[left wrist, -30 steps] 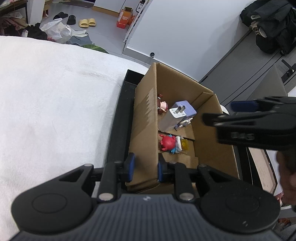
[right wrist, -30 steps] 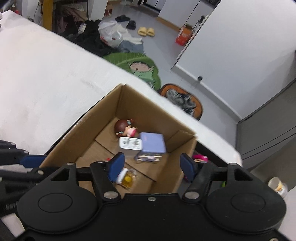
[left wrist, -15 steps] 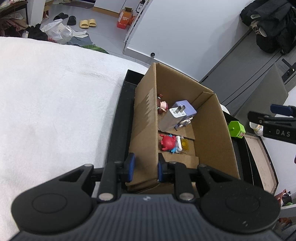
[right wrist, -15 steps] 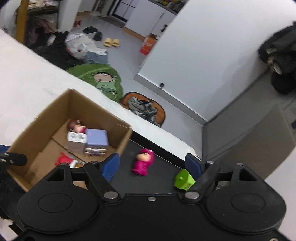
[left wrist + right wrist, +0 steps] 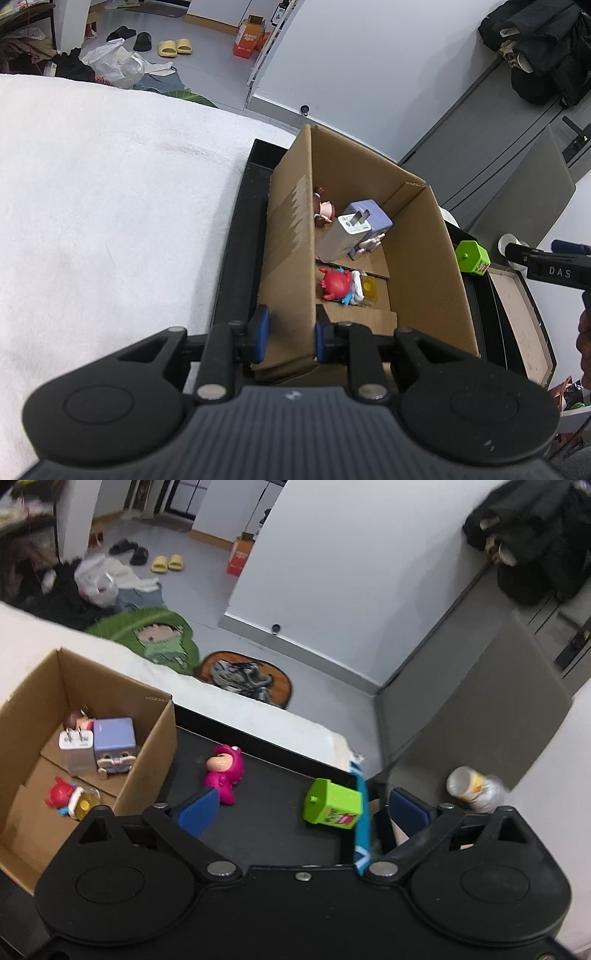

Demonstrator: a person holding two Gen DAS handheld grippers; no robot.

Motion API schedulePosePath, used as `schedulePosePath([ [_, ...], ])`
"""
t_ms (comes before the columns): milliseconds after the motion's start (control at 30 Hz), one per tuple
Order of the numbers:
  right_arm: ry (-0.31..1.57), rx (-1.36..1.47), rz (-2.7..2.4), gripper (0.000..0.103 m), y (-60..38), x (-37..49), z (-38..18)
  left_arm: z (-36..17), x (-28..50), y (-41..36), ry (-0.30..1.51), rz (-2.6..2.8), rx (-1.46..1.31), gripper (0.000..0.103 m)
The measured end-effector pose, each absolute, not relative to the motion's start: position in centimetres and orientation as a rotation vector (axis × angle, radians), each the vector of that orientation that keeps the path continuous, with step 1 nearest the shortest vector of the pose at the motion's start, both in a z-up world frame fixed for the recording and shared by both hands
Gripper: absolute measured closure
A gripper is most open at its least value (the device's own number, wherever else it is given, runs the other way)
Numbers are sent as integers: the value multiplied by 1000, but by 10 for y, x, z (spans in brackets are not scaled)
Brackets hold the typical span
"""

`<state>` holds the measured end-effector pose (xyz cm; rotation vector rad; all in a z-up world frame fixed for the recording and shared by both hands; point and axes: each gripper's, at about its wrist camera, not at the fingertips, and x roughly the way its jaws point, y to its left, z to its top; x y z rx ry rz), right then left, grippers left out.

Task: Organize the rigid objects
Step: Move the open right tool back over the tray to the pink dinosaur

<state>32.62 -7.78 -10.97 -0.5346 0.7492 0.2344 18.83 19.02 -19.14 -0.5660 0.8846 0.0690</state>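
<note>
White bedding frames our black tray (image 5: 266,834), where the left gripper (image 5: 287,334) pinches the cardboard box (image 5: 421,266) wall while the right gripper's (image 5: 301,812) empty jaws are opening toward a light, rigid green toy (image 5: 332,803), best gripped across its flat sides.

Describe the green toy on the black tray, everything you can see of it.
The green toy is a small, boxy, bright green piece that looks like hard plastic, with a small knob on one face and a red-and-pink printed label on another. It lies tipped on the black tray, near the tray's blue-edged end, apart from the pink figure and outside the cardboard box. Nothing grips it.
</note>
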Motion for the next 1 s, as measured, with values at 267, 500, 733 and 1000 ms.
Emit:
schedulePosePath([
  [267,784,-367,290,10,-103,352,-125,-192,189,190,887,68,-563,81],
  [500,837,-308,370,28,-98,364,-141,-192,189,190,891,68,-567,81],
  [733,884,-380,428,41,-73,370,-161,-192,189,191,892,64,-572,81],
  [1000,908,-390,449,46,-64,380,-174,-193,189,191,891,61,-572,81],
])
